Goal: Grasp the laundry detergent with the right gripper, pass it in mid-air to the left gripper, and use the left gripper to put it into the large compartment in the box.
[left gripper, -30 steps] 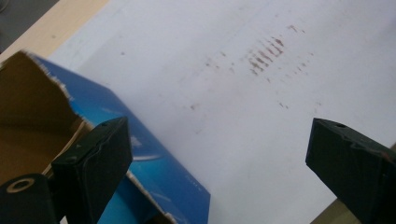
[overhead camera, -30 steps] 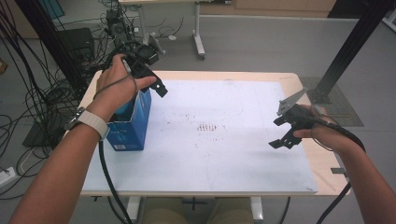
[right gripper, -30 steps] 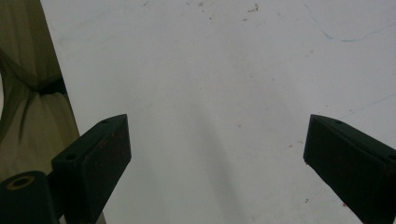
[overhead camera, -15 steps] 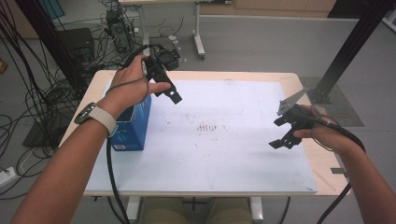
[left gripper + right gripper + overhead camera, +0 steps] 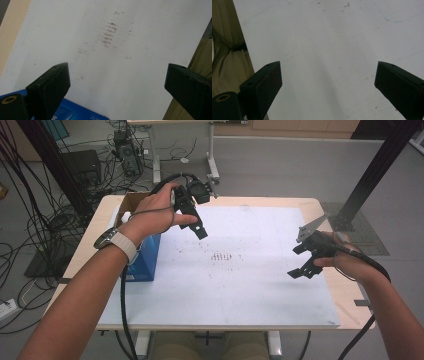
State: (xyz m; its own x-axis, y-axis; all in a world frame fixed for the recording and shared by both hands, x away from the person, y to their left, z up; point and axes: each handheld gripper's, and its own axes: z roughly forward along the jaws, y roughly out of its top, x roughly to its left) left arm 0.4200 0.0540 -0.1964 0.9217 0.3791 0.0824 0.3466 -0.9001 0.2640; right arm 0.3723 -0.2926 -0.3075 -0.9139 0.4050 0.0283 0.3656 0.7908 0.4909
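Here, in the high view, the left claw [image 5: 192, 215] is hanging above the far left part of the surface [image 5: 90, 255], its jaws standing apart with nothing between them and pointing down toward the white sheet [image 5: 250, 290]. The blue box [image 5: 147, 262] is sitting on the left edge of the sheet, just beside and below the left wrist, apart from the claw. A patch of reddish marks [image 5: 220, 256] is lying near the sheet's middle. The right claw [image 5: 306, 262] is hovering over the sheet's right side, jaws spread and holding nothing, well apart from the box.

In the left gripper view, the two black jaws are rising wide apart from the bottom, empty. The blue box [image 5: 75, 113] is showing as a corner at the lower left, beside the left jaw, while the reddish marks [image 5: 110, 33] are lying farther up the white sheet [image 5: 140, 62].

In the right gripper view, the jaws are likewise standing wide and empty above the white sheet [image 5: 324, 57], with olive cloth [image 5: 227, 60] showing at the left edge.
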